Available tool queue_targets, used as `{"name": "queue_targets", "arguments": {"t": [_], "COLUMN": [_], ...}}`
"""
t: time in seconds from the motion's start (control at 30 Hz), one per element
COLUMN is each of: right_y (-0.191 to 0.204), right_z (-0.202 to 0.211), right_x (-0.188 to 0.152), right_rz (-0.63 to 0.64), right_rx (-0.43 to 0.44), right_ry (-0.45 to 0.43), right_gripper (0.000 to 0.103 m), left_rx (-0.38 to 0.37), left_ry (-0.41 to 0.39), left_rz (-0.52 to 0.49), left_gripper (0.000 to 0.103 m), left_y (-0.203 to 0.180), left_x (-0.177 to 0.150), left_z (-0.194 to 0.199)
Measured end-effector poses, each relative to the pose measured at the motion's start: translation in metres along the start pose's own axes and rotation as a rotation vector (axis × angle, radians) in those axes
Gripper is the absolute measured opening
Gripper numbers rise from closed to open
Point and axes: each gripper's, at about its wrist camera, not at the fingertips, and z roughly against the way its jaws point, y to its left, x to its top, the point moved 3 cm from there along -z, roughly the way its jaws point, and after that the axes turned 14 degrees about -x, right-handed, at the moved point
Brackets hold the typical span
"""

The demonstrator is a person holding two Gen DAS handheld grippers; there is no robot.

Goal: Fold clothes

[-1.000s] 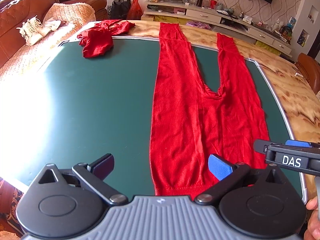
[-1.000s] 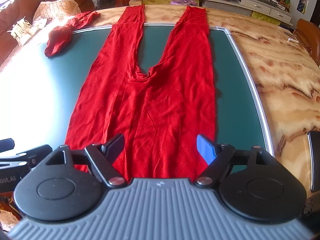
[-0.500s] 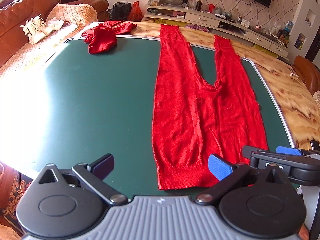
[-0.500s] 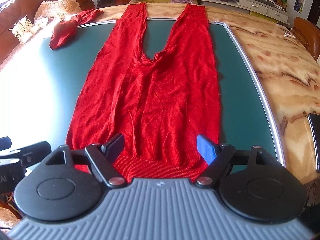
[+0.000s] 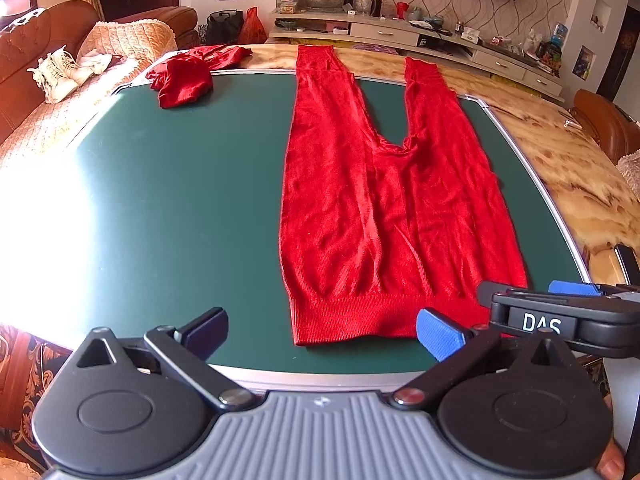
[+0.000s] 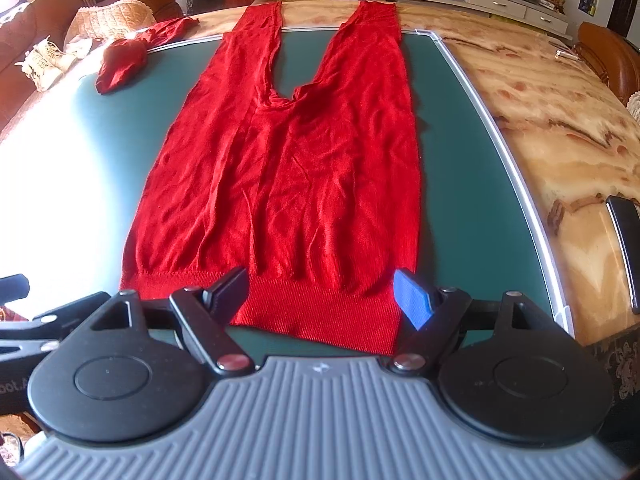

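- The red knit trousers (image 5: 384,216) lie flat on the green desk (image 5: 168,208), long axis running away from me, ribbed waistband (image 6: 320,312) nearest, both legs pointing to the far edge.
- My left claw (image 5: 320,330) gapes wide over the near desk edge, holding nothing.
- My right claw (image 6: 320,292) gapes wide above the waistband, holding nothing.
- A crumpled red garment (image 5: 184,84) sits far left.

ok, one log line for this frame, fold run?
stage: pre-grasp | left gripper: open, empty | right gripper: open, over waistband | red pants: flat on green mat | crumpled red garment: far corner
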Motion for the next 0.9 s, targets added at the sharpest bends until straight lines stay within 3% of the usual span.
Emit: {"name": "queue_targets", "arguments": {"t": [0.4, 0.6, 0.9], "right_y": [-0.004, 0.000, 0.000], "right_z": [0.010, 0.017, 0.030], "right_x": [-0.024, -0.037, -0.047], "right_rz": [0.001, 0.012, 0.016], "right_rx": [0.007, 0.004, -0.004], "right_ry": [-0.007, -0.010, -0.028], "right_gripper": [0.087, 0.087, 0.087], "left_rx": [0.055, 0.042, 0.122], "left_ry": [-0.006, -0.006, -0.049], "left_rz": [-0.128, -0.119, -0.147], "left_gripper": [0.103, 0.103, 0.103], "left_y": [-0.011, -0.008, 0.011], "left_x": [-0.024, -0.034, -0.027], "left_z": [0.009, 0.015, 0.042]}}
